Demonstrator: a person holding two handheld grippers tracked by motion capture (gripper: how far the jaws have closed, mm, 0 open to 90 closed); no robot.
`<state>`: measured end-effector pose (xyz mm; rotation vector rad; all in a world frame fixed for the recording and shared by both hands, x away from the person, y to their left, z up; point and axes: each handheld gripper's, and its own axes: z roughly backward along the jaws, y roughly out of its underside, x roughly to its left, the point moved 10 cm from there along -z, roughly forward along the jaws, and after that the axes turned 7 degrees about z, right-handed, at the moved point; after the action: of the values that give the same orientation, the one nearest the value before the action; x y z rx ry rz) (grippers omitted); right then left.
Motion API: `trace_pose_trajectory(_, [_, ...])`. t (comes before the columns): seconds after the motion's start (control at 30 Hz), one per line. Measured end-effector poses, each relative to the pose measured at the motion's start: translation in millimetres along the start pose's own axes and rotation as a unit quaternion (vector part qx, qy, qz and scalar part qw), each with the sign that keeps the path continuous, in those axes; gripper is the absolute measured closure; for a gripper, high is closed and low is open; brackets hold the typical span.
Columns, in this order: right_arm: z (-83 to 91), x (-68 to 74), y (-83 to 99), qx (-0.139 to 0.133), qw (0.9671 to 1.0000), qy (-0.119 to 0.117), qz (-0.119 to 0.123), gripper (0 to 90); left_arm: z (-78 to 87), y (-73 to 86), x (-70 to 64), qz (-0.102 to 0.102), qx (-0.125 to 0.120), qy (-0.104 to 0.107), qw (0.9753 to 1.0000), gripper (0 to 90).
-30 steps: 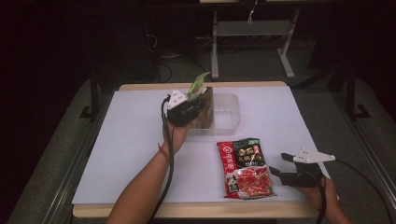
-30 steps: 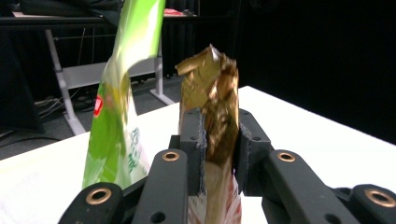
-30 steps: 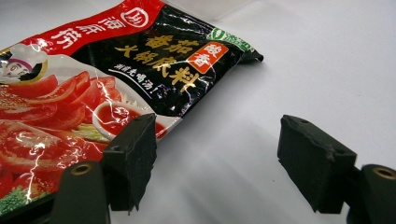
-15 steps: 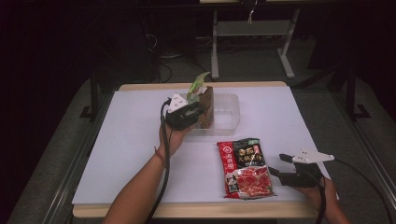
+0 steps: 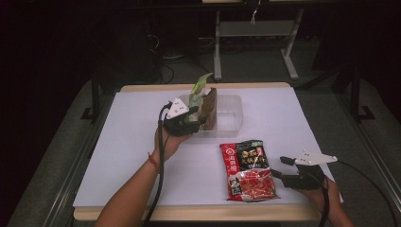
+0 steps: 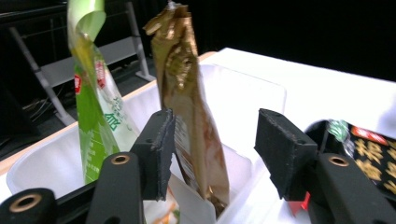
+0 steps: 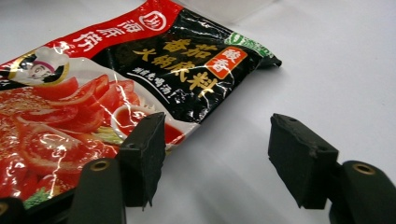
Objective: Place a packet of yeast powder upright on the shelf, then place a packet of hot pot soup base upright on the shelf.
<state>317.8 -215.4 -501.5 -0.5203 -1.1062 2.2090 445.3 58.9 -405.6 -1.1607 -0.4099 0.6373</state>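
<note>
Brown packet: It (image 6: 187, 93) stands up tall in the clear tub (image 5: 231, 116), at the tub's near end. It sits between my left claw's (image 6: 212, 154) two black pads.
Left claw: My pads are spread apart. One pad looks like it touches the brown packet, but this close I can't be sure. The other pad is off it, so I am not pinching anything.
Green packet: It (image 6: 93, 107) stands in the tub too, just beside the brown packet, and its top curls over.
Red packet: It (image 5: 248, 170) lies flat on the white table (image 5: 132, 142), near the tub on my side.
Right claw: It (image 7: 215, 154) is spread wide and holds nothing. It sits low by the red packet's edge, with one pad over a corner of it.
What could go wrong, tub: The brown packet is thin and floppy. If I bump it with my left claw, I think it could flop over or knock the green one down.
What could go wrong, table: The red packet is flat and shiny. If my right claw pinches too high, I think it may slip off or just push the packet away.
What the high view tells me: It shows how near the red packet lies to the tub.
What the left gripper view tells me: It shows the gap between my pads and the brown packet.
What the right gripper view tells me: It shows the tomato picture and the crinkles on the red packet.
</note>
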Motion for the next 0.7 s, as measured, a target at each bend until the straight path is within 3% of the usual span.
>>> trace_pose_trajectory(0.1, [0.9,0.3,-0.9,-0.001,1.0,0.002,0.004,36.9,9.3,0.9,-5.2,-0.01,0.002,0.008,0.9999,41.8])
trace_pose_trajectory(0.3, [3.3,-0.3,-2.1,-0.006,1.0,0.001,-0.007,36.9,28.6,14.0,-21.3,-0.018,0.029,0.043,0.9985,36.7])
trace_pose_trajectory(0.37, [3.2,0.7,-2.4,-0.004,0.9999,-0.005,-0.01,37.5,36.2,18.8,-21.9,-0.021,0.028,0.032,0.9989,30.0])
trace_pose_trajectory(0.43, [3.7,1.9,-3.0,-0.004,0.9999,-0.009,-0.014,37.5,42.7,24.2,-23.5,-0.024,0.033,0.042,0.9983,31.4])
trace_pose_trajectory(0.63, [3.6,0.2,-3.2,-0.003,0.9997,-0.008,-0.024,32.4,55.1,44.8,-22.3,-0.004,0.05,0.065,0.9966,27.8])
trace_pose_trajectory(0.7, [3.2,1.4,-3.0,-0.005,0.9993,-0.019,-0.032,32.1,55.3,54.0,-23.3,0.005,0.059,0.074,0.9955,26.3])
